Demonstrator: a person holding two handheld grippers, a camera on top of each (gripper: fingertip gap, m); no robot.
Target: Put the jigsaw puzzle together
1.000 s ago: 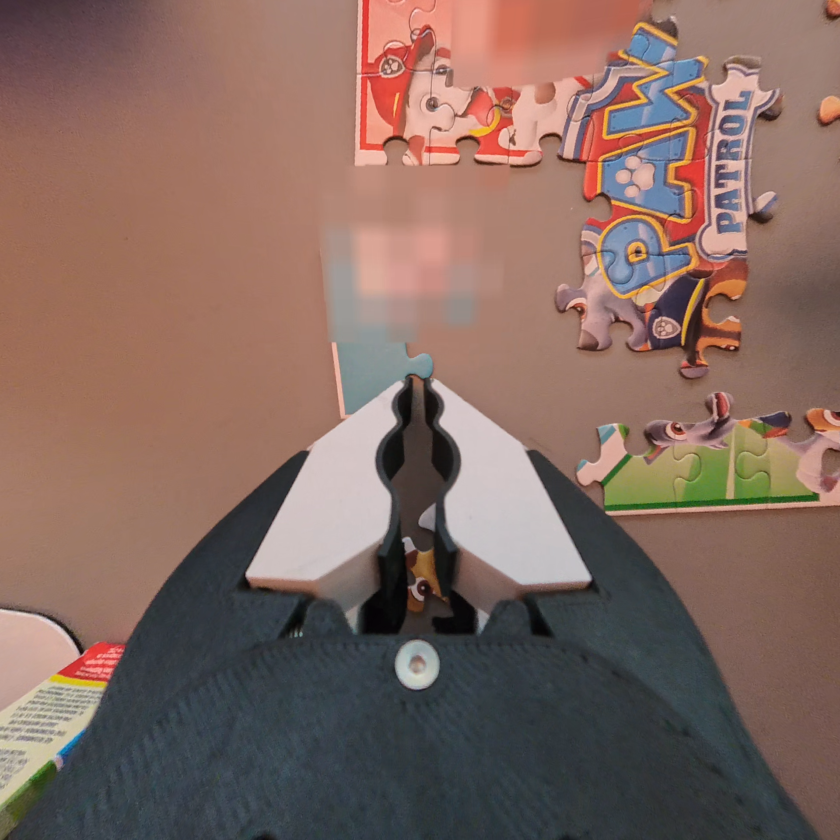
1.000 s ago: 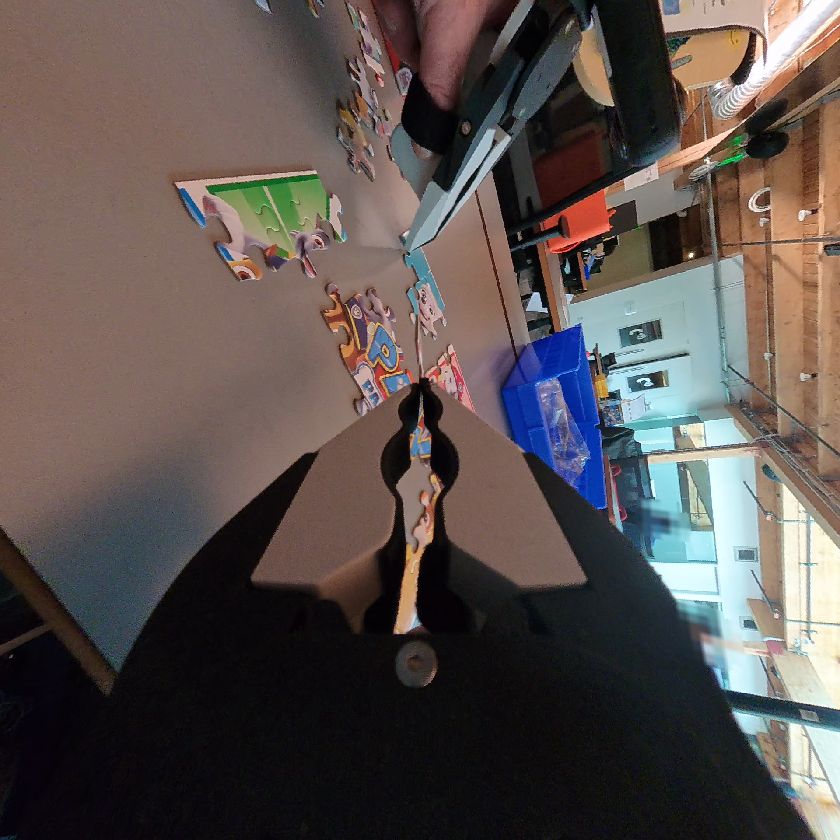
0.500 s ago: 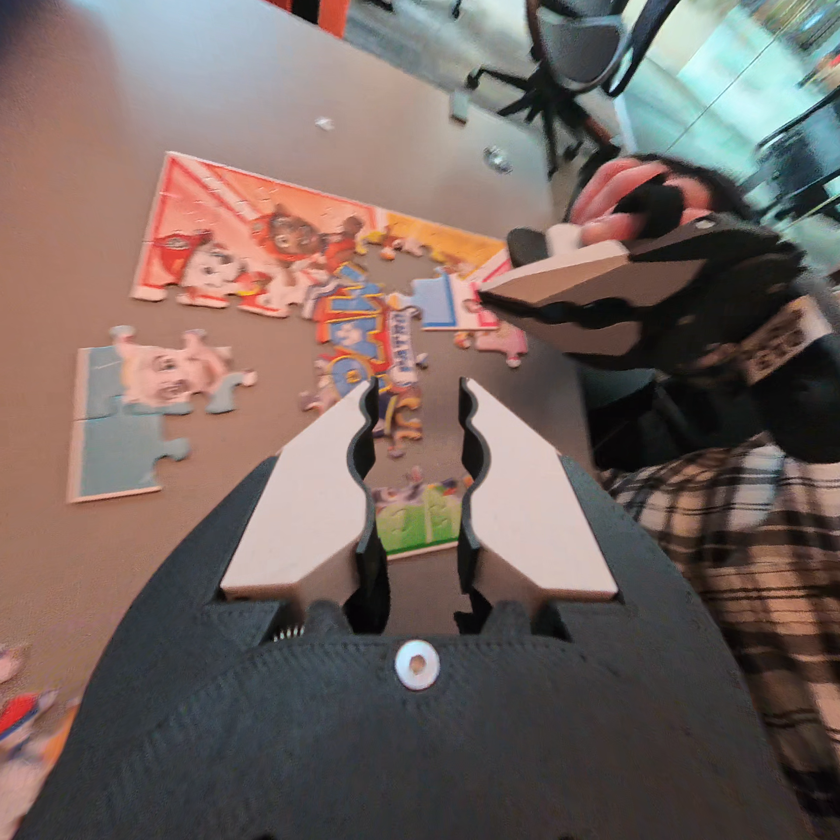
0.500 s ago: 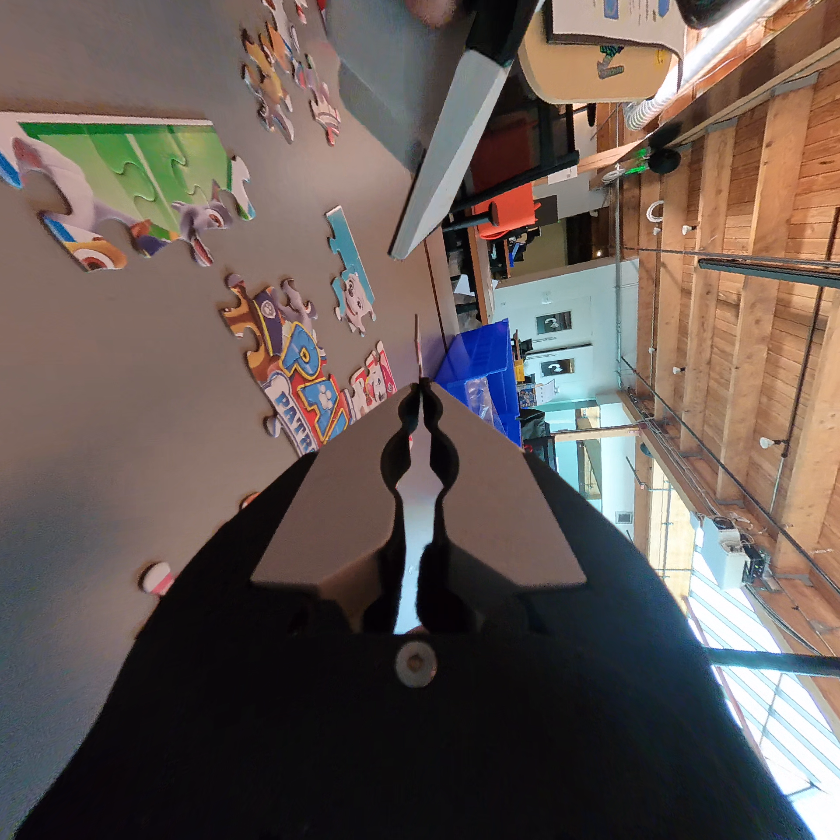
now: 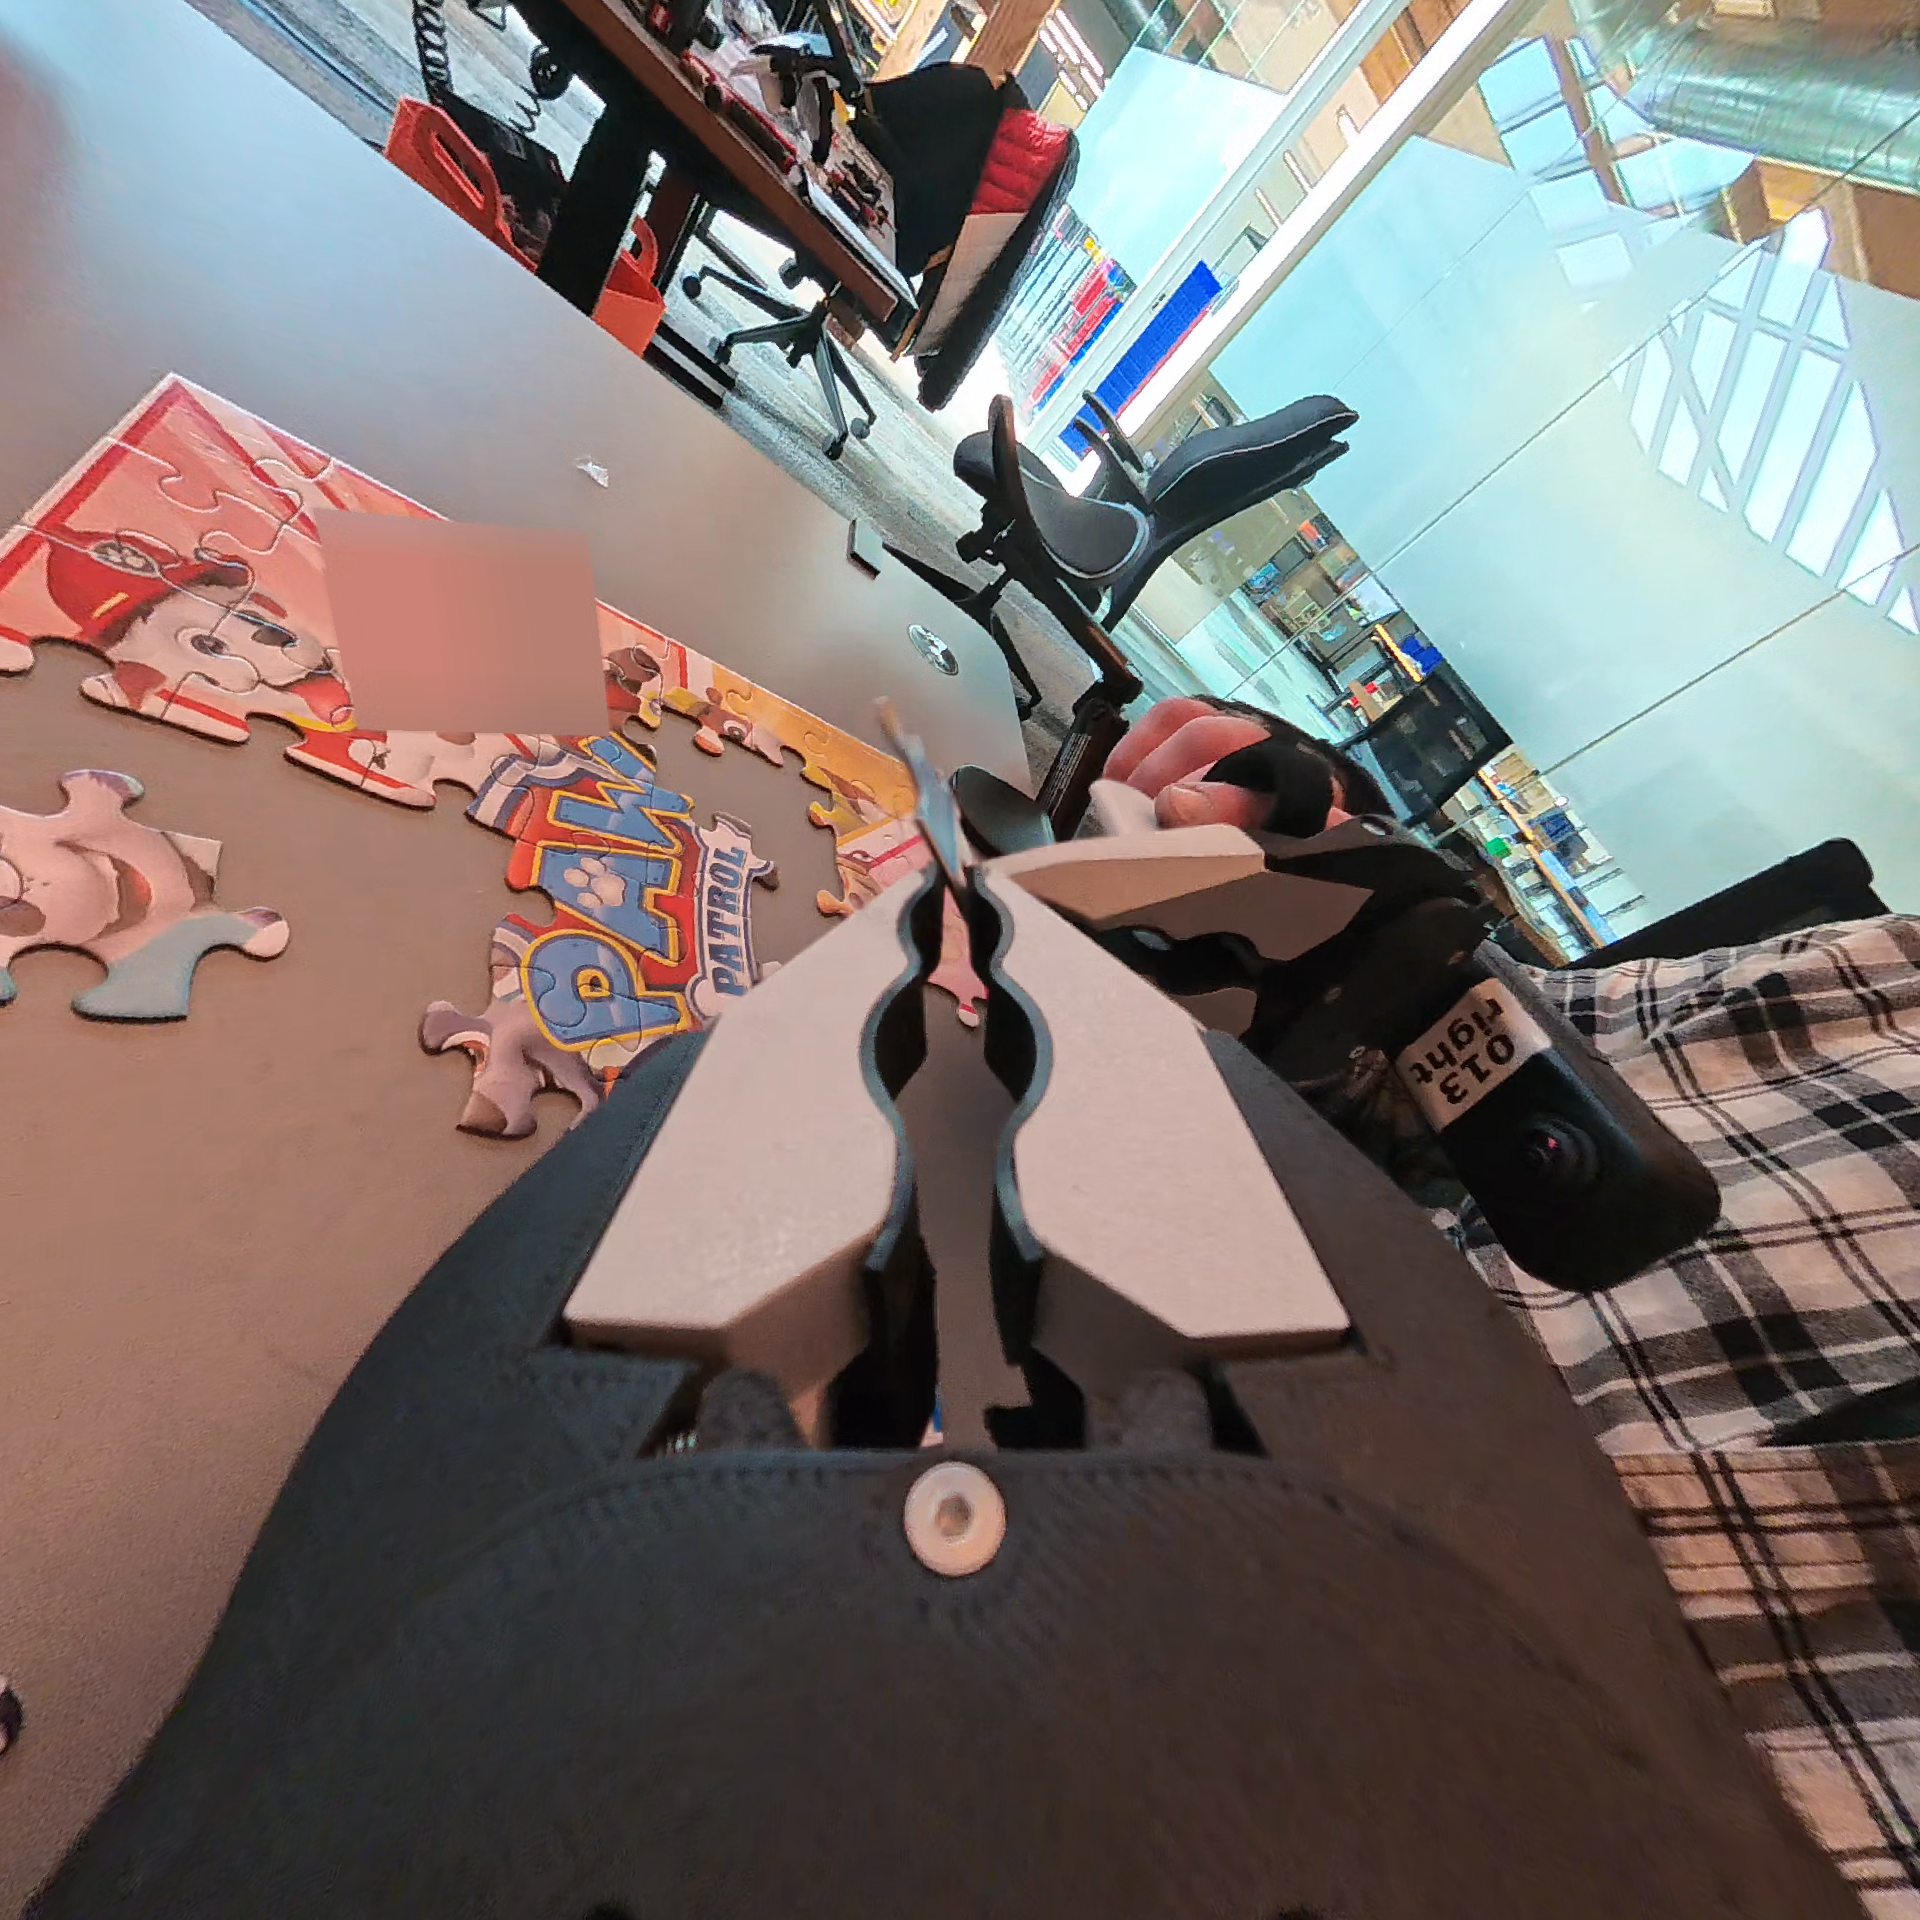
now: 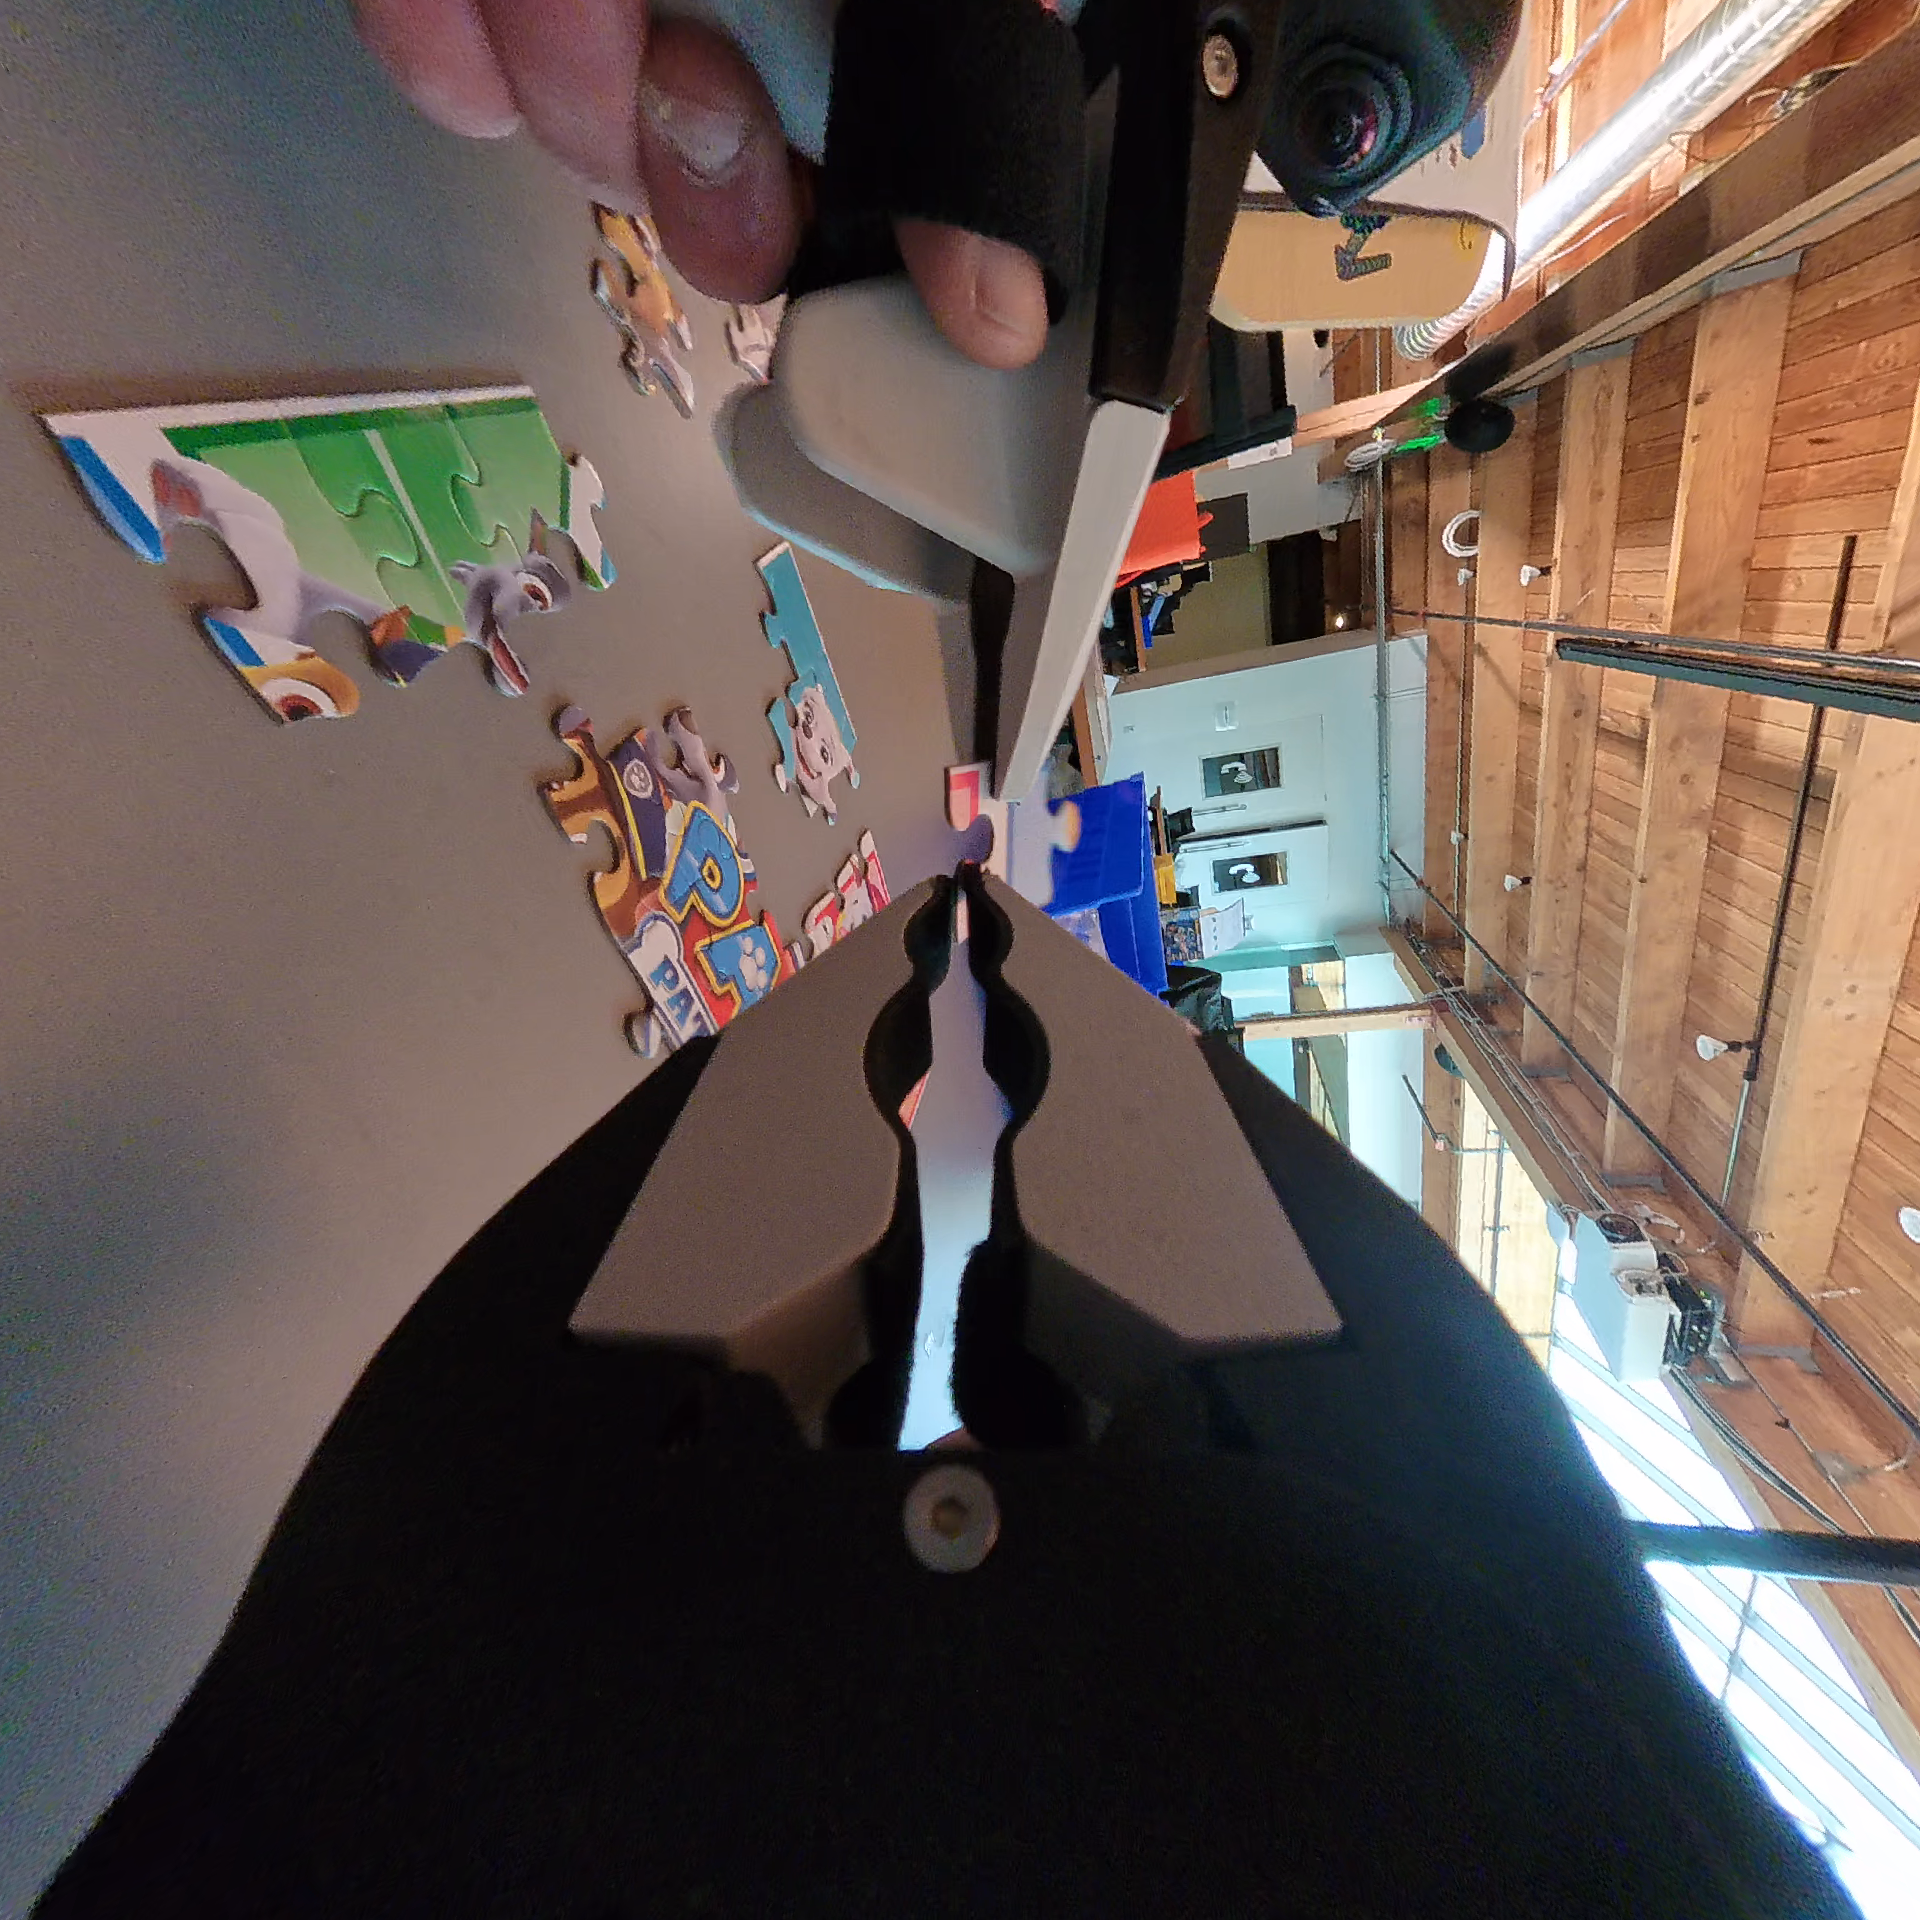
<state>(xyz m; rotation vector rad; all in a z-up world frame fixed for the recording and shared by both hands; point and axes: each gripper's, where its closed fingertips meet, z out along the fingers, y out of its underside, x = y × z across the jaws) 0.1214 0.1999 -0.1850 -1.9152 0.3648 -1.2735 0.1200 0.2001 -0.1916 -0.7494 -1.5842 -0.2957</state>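
Observation:
My left gripper (image 5: pixel 951 883) is raised off the table and shut on a thin puzzle piece (image 5: pixel 914 769), seen edge-on between its fingers. My right gripper (image 5: pixel 1023 894) meets it tip to tip from the right. In the right wrist view my right gripper (image 6: pixel 961 883) is shut on the same piece (image 6: pixel 1003 826), which shows red and blue, and the left gripper (image 6: pixel 992 769) comes down onto it from above. On the table (image 5: pixel 208 1247) lie a logo cluster (image 5: pixel 623 935), a red assembled section (image 5: pixel 177 582), a green strip (image 6: pixel 395 499) and a blue-and-white pup cluster (image 6: pixel 810 717).
Loose pieces (image 6: pixel 639 301) lie near the hand (image 6: pixel 727 156) holding the left gripper. A plaid-clad person (image 5: pixel 1714 1143) is at the right. Office chairs (image 5: pixel 1143 499) stand beyond the table's far edge. A blue bin (image 6: pixel 1101 873) sits past the table. Only a small space, under 4 cm, lies between the two pairs of fingers. Left tips and right tips are each some 20 cm from the red assembled section (image 5: pixel 177 582).
My left gripper left the blue cluster on the table, opened, rose and is now shut on the piece that my right gripper holds. The two grippers have come together.

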